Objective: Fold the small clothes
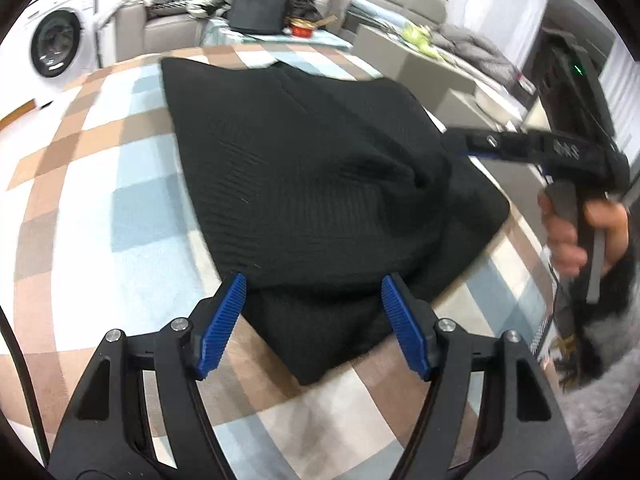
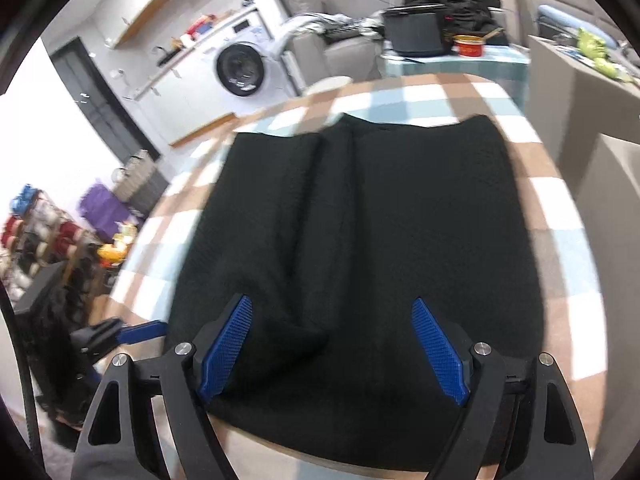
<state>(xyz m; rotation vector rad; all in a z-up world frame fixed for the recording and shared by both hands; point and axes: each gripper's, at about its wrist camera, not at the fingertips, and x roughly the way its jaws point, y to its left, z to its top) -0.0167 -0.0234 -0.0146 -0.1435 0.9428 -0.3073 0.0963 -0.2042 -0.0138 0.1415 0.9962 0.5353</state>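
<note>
Black knit garment lay folded on checkered tabletop (ribbed weave); left gripper and right gripper gaped wide, empty.

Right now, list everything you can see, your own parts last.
sweater: one, black, partly folded, flat on the tablecloth.
tablecloth: one, checked brown, white and pale blue, covering the table.
washing machine: one, white, in the background.
bucket: one, black, on the far small table.
red tin: one, beside the bucket.
sofa: one, beige, behind, with dark clothes piled on it.
left gripper: fingers blue, open over the sweater's near corner.
right gripper: fingers blue, open above the sweater.
</note>
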